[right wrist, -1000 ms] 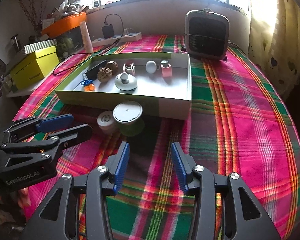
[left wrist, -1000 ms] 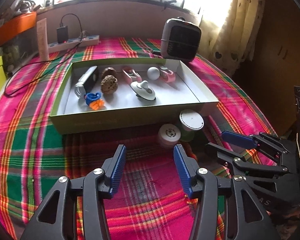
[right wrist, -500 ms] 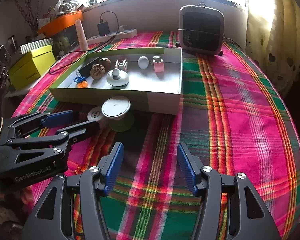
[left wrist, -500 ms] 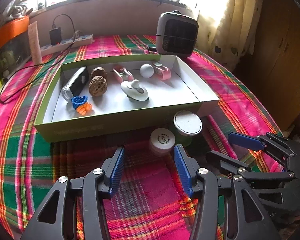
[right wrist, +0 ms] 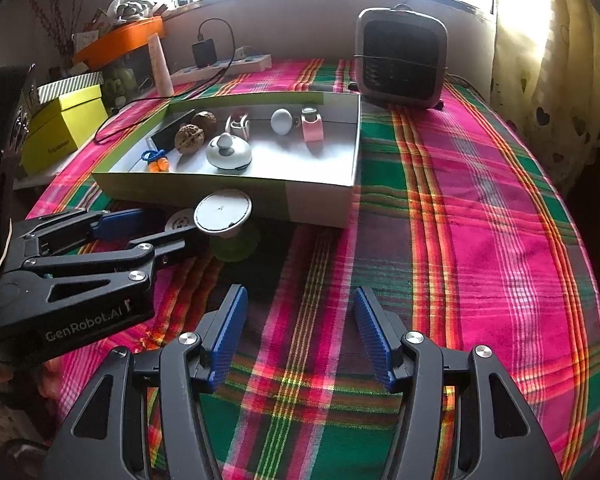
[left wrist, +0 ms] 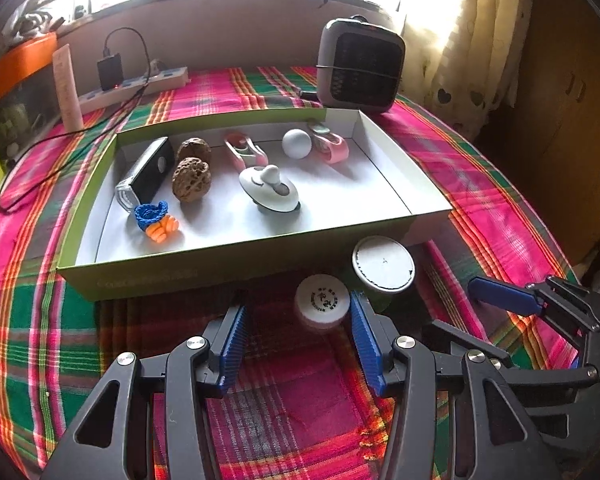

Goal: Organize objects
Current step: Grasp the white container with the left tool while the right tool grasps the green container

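A shallow green box (left wrist: 180,276) (right wrist: 320,204) on the plaid cloth holds several small items: a black device (left wrist: 148,172), two walnuts, pink clips, a white ball (left wrist: 297,143), a white knobbed lid (left wrist: 270,190) and a blue-orange toy (left wrist: 156,220). In front of it stand a small white jar (left wrist: 321,301) (right wrist: 179,221) and a taller green jar with a white lid (left wrist: 383,264) (right wrist: 223,214). My left gripper (left wrist: 298,340) (right wrist: 140,232) is open, its tips either side of the small jar. My right gripper (right wrist: 300,332) (left wrist: 472,308) is open and empty over bare cloth.
A grey heater (left wrist: 358,66) (right wrist: 400,62) stands behind the box. A power strip with charger and cable (left wrist: 132,80) lies at the back left beside a pale tube (left wrist: 66,88). Yellow and orange boxes (right wrist: 66,124) sit off the table's left edge.
My left gripper has moved forward and right, bringing its open fingers around the small white jar. My right gripper drew back slightly and stays open.
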The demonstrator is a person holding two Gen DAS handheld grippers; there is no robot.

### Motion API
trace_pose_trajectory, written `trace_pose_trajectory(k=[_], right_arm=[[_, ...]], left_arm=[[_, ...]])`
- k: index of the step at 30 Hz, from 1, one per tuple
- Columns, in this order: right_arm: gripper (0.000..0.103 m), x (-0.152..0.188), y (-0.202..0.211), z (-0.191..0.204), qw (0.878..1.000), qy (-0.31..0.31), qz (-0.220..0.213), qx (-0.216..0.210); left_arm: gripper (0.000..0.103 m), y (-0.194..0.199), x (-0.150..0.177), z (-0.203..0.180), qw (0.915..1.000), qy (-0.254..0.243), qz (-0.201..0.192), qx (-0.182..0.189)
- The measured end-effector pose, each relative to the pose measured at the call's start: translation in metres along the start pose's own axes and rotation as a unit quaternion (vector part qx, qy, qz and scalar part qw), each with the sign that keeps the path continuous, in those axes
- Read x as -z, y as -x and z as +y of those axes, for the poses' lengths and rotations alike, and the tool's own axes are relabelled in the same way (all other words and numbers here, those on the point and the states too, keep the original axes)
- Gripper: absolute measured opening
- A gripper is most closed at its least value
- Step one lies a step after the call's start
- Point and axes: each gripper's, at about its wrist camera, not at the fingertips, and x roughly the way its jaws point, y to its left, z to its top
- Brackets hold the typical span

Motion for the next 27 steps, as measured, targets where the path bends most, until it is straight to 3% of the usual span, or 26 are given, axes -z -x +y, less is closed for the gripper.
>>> trace_pose_trajectory(k=[8, 27], right_arm=[[0.056, 0.000, -0.002, 0.003, 1.000, 0.008, 0.002, 0.009], [0.056, -0.019, -0.015, 0.028, 1.000, 0.022, -0.002, -0.016]], left_arm=[[0.027, 0.001, 0.000, 0.007, 0.9999, 0.010, -0.002, -0.012], [0.026, 0.017, 0.013, 0.043, 0.9987, 0.042, -0.008, -0.028]])
